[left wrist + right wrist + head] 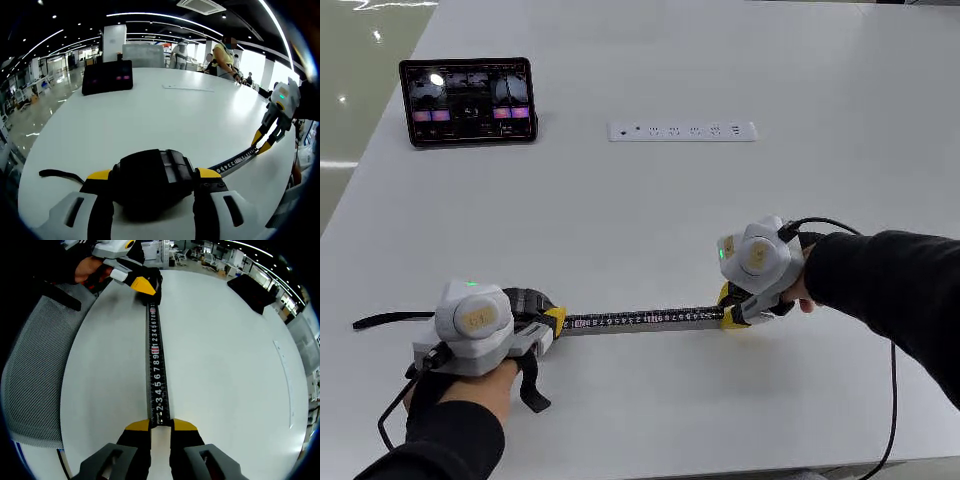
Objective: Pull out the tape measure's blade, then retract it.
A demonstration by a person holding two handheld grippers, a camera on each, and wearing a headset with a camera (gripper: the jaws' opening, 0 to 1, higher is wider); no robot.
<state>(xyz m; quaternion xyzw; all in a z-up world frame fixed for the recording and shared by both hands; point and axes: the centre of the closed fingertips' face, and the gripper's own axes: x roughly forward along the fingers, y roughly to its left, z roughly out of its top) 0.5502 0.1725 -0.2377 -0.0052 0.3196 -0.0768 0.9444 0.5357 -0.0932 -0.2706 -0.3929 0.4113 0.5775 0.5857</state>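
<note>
The left hand-held gripper point(153, 176) squeezes the case point(150, 192) of the tape measure between its yellow tips. The case is black and chunky, with round edges. It looks rubbery, so it should not slip much, and it is probably the heavy part.

The right hand-held gripper point(161, 426) pinches the end of the blade point(156, 365), with its jaws almost closed on it. The blade is a thin, flat, dark strip with white numbers. It lies pulled out along the desk point(650, 220) between the two grippers. It looks light and bendy. I think it will snap back fast if let go, so the tip is the best place to hold.

A black strap point(382, 321) trails from the case. The desk is white and smooth. Far off sit a tablet point(468, 100) and a white power strip point(683, 131).
</note>
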